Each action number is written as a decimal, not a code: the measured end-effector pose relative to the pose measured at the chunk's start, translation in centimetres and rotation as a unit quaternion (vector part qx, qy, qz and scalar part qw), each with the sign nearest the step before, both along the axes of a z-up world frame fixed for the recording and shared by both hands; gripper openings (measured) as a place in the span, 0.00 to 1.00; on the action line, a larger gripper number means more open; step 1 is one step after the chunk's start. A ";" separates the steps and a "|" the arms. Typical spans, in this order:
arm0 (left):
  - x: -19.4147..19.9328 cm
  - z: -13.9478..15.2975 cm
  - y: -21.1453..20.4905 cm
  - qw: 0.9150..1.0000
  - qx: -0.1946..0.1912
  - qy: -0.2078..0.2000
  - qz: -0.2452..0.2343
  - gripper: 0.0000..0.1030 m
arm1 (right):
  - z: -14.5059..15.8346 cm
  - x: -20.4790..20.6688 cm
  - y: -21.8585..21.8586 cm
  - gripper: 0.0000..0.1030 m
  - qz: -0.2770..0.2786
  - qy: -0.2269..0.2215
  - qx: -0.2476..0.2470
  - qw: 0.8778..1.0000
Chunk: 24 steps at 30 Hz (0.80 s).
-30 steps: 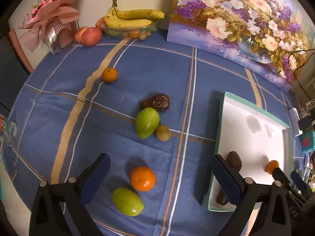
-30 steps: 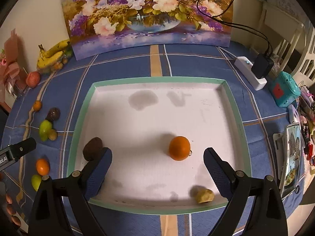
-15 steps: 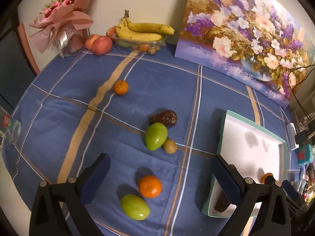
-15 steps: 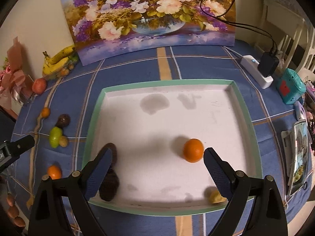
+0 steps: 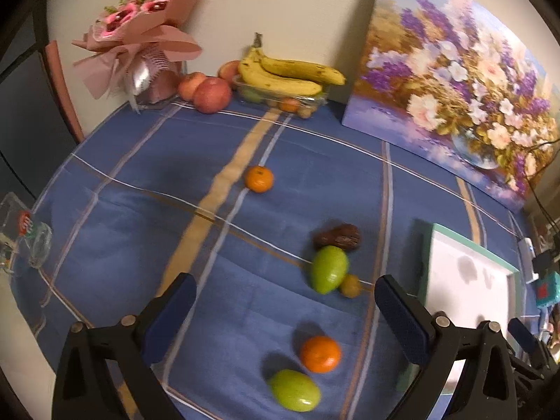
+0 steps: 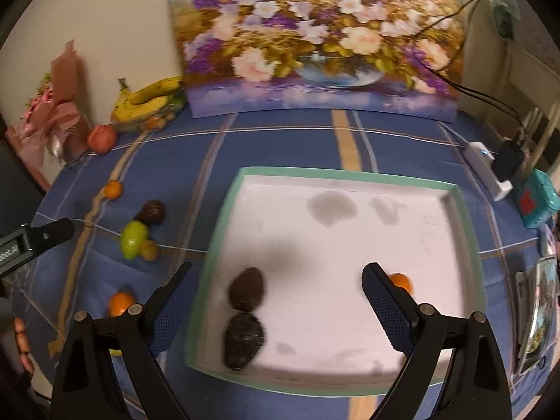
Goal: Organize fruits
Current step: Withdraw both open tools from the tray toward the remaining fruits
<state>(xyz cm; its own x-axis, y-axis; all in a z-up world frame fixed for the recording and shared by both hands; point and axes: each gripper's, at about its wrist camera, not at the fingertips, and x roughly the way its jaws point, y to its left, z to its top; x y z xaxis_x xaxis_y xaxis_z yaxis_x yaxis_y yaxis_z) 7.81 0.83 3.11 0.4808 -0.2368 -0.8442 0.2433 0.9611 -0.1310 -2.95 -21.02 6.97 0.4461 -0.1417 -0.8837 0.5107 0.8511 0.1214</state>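
Left gripper (image 5: pixel 285 301): spread, empty.
Right gripper (image 6: pixel 280 288): spread, empty.
Tray (image 6: pixel 465 217): square, white, green-rimmed.
Avocados (image 6: pixel 246 288): two, dark, rough-skinned, in tray.

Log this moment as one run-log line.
left gripper: jaws open, empty | right gripper: jaws open, empty | tray: two dark fruits, orange

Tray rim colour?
Mint green, around a white tray; clearest in the right wrist view.

My fingers (image 5: pixel 402 309) are black with dark blue pads. Under them lies a blue tablecloth (image 5: pixel 140 182) crossed by tan and white stripes. At lower centre sit an orange tangerine (image 5: pixel 320 354) and a green fruit (image 5: pixel 295 390). The tray (image 6: pixel 350 175) is white with a mint-green rim (two grey smudges inside), holding two dark brown fruits (image 6: pixel 246 288). In the upper frame are yellow bananas (image 5: pixel 287 77) and a purple-and-white floral painting (image 5: pixel 455 87).
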 end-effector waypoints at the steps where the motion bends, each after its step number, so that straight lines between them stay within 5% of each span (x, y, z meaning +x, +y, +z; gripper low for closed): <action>1: 0.3 0.0 0.4 1.000 -0.002 0.001 0.002 1.00 | 0.0 0.4 0.2 0.92 0.003 0.002 0.008 1.000; 6: 1.9 0.6 2.3 1.000 -0.012 0.007 0.008 1.00 | 0.1 2.1 0.9 0.92 0.004 -0.020 0.062 0.998; 24: 6.3 1.9 4.6 0.998 -0.037 0.043 -0.009 0.99 | 3.9 9.0 4.5 0.90 0.058 -0.023 0.040 0.997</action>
